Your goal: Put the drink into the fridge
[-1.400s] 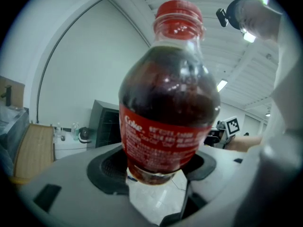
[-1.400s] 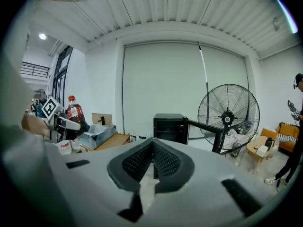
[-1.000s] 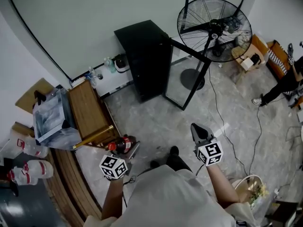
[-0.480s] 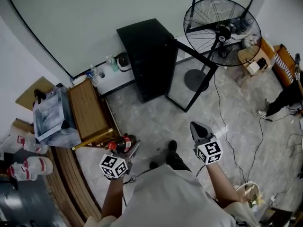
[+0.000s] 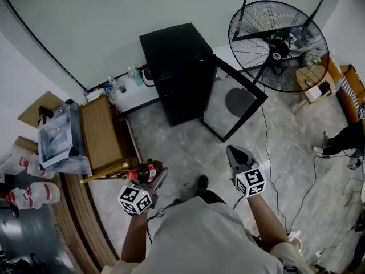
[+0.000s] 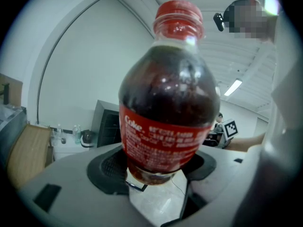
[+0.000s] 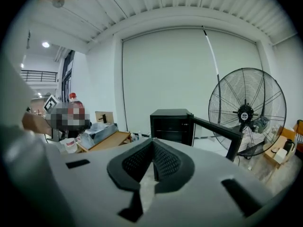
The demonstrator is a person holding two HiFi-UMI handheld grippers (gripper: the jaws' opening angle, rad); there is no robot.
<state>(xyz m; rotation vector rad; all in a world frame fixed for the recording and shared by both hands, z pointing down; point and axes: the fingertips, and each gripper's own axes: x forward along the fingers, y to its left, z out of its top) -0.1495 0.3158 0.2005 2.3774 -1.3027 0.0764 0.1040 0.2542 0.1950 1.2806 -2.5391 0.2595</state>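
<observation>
The left gripper (image 5: 154, 181) is clamped on the lower body of the cola bottle (image 6: 168, 108), down by the person's left side and well apart from the black fridge (image 5: 178, 67), whose glass door (image 5: 235, 100) hangs open. The right gripper (image 5: 237, 155) is pinched together on nothing. Probably smartest to steer around that door edge and seat the bottle on a shelf before letting go.

To your right, a big black fan (image 5: 278, 43) stands on the marble floor (image 5: 182, 147). To your left, a clear box (image 5: 57, 140) sits just beside a wooden tabletop (image 5: 101, 135).
</observation>
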